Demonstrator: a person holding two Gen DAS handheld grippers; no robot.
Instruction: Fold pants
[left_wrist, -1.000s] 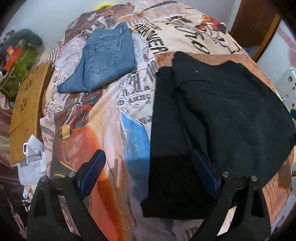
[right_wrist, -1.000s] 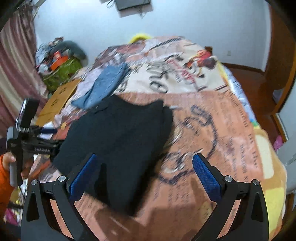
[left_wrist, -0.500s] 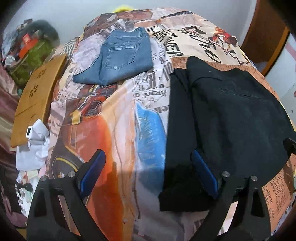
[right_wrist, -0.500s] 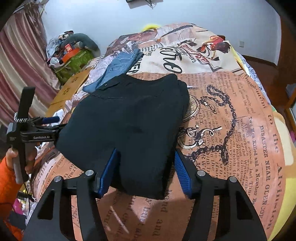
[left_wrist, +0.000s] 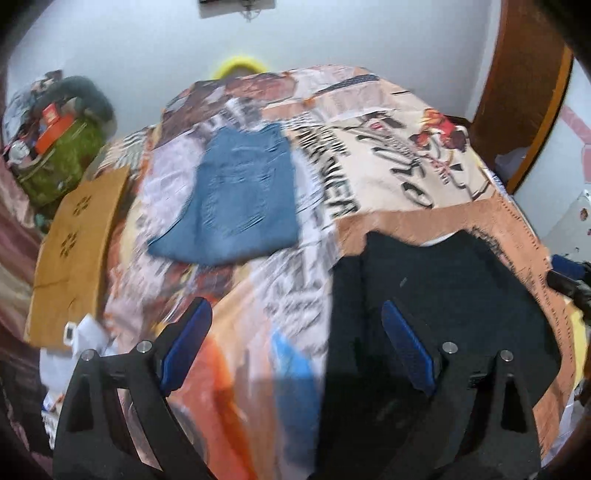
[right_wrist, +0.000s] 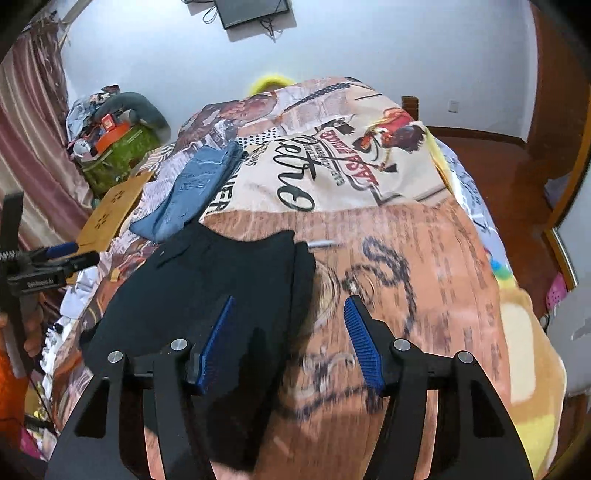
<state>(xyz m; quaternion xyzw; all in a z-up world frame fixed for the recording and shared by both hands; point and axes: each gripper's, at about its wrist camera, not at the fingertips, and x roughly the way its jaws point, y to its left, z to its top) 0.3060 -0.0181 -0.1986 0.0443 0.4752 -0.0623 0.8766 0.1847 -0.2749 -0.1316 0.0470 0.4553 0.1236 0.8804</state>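
Observation:
Folded black pants (left_wrist: 454, 317) lie on the printed bedspread (left_wrist: 369, 177); they also show in the right wrist view (right_wrist: 207, 295). My left gripper (left_wrist: 295, 343) is open and empty above the pants' left edge, its right finger over the black cloth. My right gripper (right_wrist: 288, 339) is open and empty above the pants' right edge, its left finger over the cloth. The left gripper also shows at the left of the right wrist view (right_wrist: 66, 254). The right gripper's tip shows at the right edge of the left wrist view (left_wrist: 569, 273).
Folded blue jeans (left_wrist: 240, 199) lie farther up the bed, and show in the right wrist view (right_wrist: 192, 192). A brown cardboard sheet (left_wrist: 74, 251) and white cloth (left_wrist: 85, 332) sit at the bed's left. A cluttered green bag (right_wrist: 118, 155) stands by the wall. A wooden door frame (left_wrist: 524, 92) is at the right.
Both cameras have tilted up and drawn back, showing more wall. The right gripper has opened wider. The pants lie as before.

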